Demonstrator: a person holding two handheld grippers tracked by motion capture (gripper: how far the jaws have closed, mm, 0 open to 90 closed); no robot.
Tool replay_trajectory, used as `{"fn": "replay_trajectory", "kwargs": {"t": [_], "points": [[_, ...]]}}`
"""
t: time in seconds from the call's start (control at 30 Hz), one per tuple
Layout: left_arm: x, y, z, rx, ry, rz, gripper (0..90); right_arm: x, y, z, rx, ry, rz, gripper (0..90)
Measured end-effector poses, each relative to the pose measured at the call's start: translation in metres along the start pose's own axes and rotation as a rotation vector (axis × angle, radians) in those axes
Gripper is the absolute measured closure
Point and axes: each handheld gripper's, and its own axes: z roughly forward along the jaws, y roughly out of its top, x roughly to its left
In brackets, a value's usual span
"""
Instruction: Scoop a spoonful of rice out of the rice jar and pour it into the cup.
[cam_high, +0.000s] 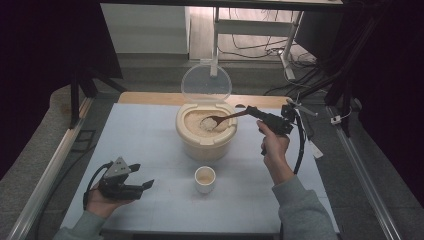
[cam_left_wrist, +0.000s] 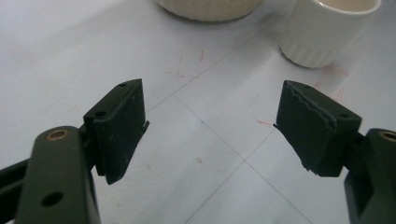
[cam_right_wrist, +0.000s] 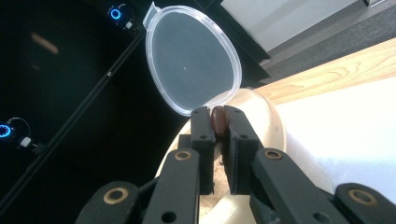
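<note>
- Right gripper (cam_high: 252, 111) clamped on wooden spoon (cam_high: 222, 119) handle — bowl loaded with rice, held over open rice container (cam_high: 206, 131).
- Clear lid (cam_high: 206, 82) stood upright behind.
- Left gripper (cam_high: 145, 176) released, resting on table (cam_high: 145, 135) near white cup (cam_high: 205, 179).

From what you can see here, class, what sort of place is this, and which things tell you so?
Probably a lab or recording workspace, not a kitchen: a pale blue table framed by metal rails, loose cables on the floor, and dark curtains at the sides.

High view overhead; gripper views close; share rice container (cam_high: 206, 131).
</note>
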Motion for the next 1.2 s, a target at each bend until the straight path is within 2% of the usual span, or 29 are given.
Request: {"fn": "replay_trajectory", "kwargs": {"t": [0.37, 1.2], "points": [[0.001, -0.001, 0.000, 0.002, 0.003, -0.001, 23.8, 0.000, 0.002, -0.005, -0.005, 0.012, 0.007, 83.8], [0.001, -0.001, 0.000, 0.004, 0.008, 0.000, 23.7, 0.011, 0.004, -0.017, -0.011, 0.061, -0.005, 83.8]]}}
